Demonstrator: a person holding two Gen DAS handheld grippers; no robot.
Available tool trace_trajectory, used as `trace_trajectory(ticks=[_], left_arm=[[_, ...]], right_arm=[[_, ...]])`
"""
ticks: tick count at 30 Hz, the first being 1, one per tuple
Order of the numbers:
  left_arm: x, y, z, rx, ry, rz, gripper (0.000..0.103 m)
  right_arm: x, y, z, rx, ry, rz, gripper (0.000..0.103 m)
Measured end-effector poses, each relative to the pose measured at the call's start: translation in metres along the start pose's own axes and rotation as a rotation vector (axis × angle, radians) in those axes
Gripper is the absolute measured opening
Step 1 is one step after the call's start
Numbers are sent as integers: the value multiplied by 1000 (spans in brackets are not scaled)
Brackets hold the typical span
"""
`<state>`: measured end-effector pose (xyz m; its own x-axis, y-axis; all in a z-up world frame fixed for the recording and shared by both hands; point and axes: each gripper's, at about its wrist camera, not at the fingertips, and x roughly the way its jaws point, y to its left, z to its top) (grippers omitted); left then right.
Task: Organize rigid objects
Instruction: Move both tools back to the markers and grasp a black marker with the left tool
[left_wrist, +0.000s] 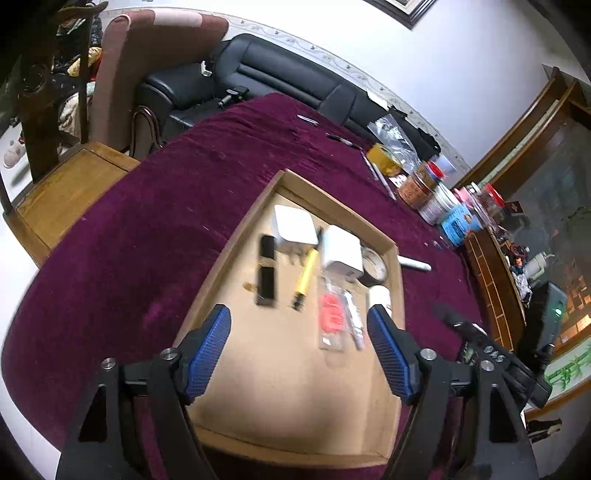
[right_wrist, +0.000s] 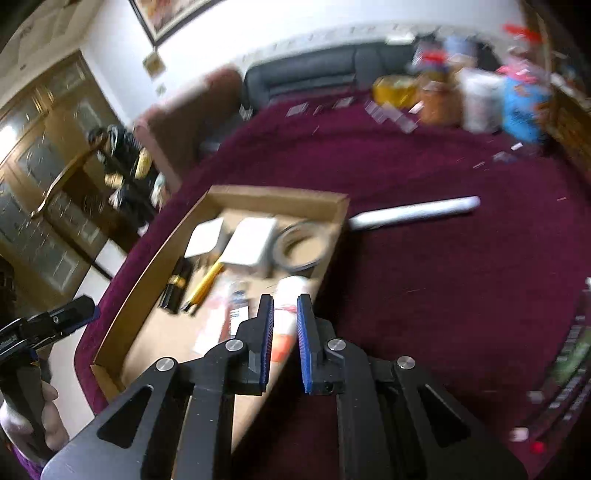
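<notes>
A: Cardboard is lying under everything here: a shallow cardboard tray (left_wrist: 393, 280) is sitting on the maroon tablecloth (left_wrist: 147, 229), and the left gripper (left_wrist: 299, 345) is hovering over its near end with the blue-padded jaws spread wide and nothing between them.

B: What is resting inside?

A: Two white boxes (left_wrist: 341, 251) are sitting side by side at the far end, with a roll of tape (left_wrist: 376, 267) lying flat in the far right corner. Nearer, a black bar-shaped item (left_wrist: 266, 273), a yellow pen (left_wrist: 306, 277) and a clear packet with orange contents (left_wrist: 334, 319) are lying in a row, all somewhat blurred.

B: And the other hand?

A: The right gripper (right_wrist: 285, 343) is hanging over the tray's right wall with its pads only a narrow gap apart. A white bottle with a red label (right_wrist: 288, 306) is showing in that gap, but I cannot tell whether the pads are touching it.

B: Anything outside the tray?

A: A white tube (right_wrist: 413, 212) is lying on the cloth just beyond the far right corner, and jars and tins (left_wrist: 424, 188) are crowding the table's far edge.
</notes>
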<state>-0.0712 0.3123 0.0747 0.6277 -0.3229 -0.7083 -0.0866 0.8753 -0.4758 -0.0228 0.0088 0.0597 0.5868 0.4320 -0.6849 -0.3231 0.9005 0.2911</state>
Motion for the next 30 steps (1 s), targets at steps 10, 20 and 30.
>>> trace_trajectory(ticks=[10,20,30], left_arm=[[4,-109,-61,234,0,-105,73],[30,-181,-107,404,96,-110,73],[38,-189,-112,403,106,-69,73]], right_arm=[[-116,-152,-40,105,-152,-360,67],[-125,-239,-74,359,-46,-345,64],[-76,-212,-65,260,28,-241,38]])
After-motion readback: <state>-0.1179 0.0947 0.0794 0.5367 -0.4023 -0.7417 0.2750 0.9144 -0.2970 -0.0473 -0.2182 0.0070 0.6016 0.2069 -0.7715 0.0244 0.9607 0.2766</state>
